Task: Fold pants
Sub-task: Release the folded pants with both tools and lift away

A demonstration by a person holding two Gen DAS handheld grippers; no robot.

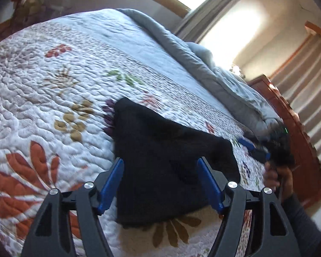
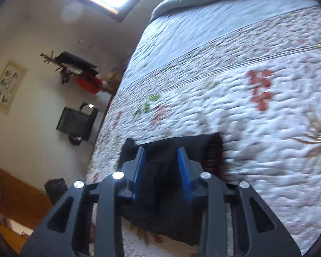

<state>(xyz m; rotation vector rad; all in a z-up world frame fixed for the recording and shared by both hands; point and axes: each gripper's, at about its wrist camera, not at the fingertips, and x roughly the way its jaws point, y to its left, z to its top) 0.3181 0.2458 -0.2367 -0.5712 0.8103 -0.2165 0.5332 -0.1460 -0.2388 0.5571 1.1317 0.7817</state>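
Sunlit bedroom: a floral quilted bed (image 1: 53,81) carries the black pants (image 1: 160,150), folded into a compact dark bundle near its edge. Left gripper (image 1: 160,167) has its fingers spread, clear of the cloth. Right gripper (image 2: 161,152) shows fingers narrowly apart over the pants; whether they pinch it cannot be told.

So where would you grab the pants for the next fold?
Take the pants at the thick folded edge nearest the camera, coming in low from the bed's near side; that edge is stacked and lifts slightly off the quilt, so a claw can slide under.
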